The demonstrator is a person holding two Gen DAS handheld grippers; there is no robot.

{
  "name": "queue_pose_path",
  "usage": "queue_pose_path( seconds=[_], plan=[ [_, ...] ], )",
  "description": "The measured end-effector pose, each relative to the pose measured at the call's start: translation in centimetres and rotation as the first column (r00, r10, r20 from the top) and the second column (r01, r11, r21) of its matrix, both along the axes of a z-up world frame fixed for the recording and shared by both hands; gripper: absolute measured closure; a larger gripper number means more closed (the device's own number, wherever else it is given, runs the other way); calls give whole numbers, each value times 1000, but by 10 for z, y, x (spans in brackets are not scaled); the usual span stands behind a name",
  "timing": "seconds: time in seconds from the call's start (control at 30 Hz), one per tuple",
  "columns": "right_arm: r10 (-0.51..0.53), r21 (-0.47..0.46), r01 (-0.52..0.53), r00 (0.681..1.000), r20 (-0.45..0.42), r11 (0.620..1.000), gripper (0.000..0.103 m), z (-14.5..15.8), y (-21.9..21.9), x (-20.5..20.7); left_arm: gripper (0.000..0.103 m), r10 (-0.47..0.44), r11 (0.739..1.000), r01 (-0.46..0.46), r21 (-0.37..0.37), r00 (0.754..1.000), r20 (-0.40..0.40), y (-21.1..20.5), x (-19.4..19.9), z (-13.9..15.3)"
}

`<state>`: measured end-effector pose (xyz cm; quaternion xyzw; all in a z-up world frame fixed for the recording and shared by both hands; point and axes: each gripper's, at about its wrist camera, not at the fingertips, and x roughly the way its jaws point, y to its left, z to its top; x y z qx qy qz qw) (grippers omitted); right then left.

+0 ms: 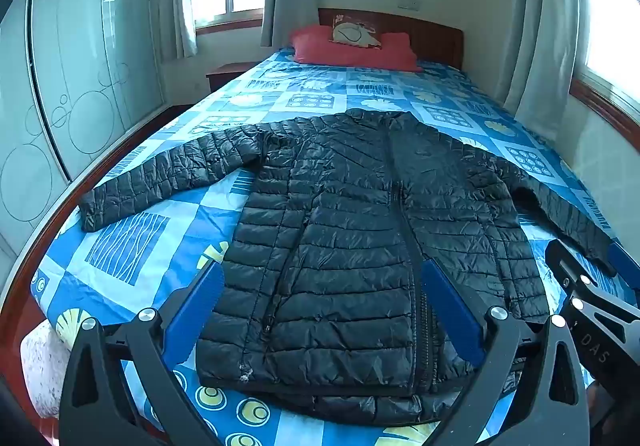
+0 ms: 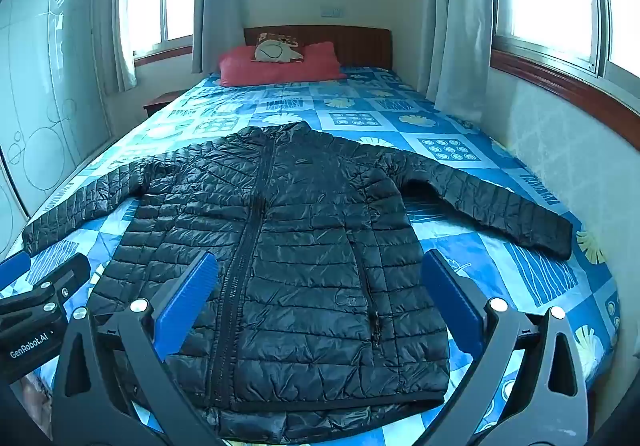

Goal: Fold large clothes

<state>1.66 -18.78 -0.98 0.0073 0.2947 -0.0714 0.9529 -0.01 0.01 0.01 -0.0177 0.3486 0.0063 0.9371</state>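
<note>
slippage worries us: with both our left gripper [image 1: 320, 310] and right gripper [image 2: 320, 306] spread wide over the puffy black jacket [image 1: 360, 246] near the bed's [image 1: 120, 246] foot edge, a shallow pinch could shed its slick shell.

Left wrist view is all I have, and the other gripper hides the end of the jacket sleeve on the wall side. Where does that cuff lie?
Observer: In the right wrist view the cuff lies flat on the bedspread, just short of the bed's wall-side edge, with the sleeve spread out sideways.
Operator: And the right gripper, is it holding anything?
Observer: No. The right gripper has its jaws wide open over the lower front of the jacket, with no fabric pinched between them.
</note>
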Motion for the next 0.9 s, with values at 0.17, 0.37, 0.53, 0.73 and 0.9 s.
queue_pose_path(
  seconds=[0.17, 0.37, 0.53, 0.73, 0.9],
  plan=[
    [-4, 3, 4, 1000, -2, 1000, 2, 0, 1, 0, 5, 2, 1000, -2, -2, 1000, 2, 1, -1, 1],
    [-2, 0, 2, 1000, -2, 1000, 2, -3, 4, -1, 5, 6, 1000, -6, -2, 1000, 2, 1, -6, 1],
    [-2, -3, 2, 1000, -3, 1000, 2, 0, 5, -1, 5, 10, 1000, -10, 4, 1000, -7, 3, -2, -1],
    [1, -3, -1, 1000, -1, 1000, 2, 0, 5, -2, 5, 11, 1000, -11, 7, 1000, -7, 2, -2, -1],
    [1, -2, -1, 1000, -2, 1000, 2, 1, 5, -2, 5, 13, 1000, -13, 13, 1000, -5, 0, -3, 0]
  ],
)
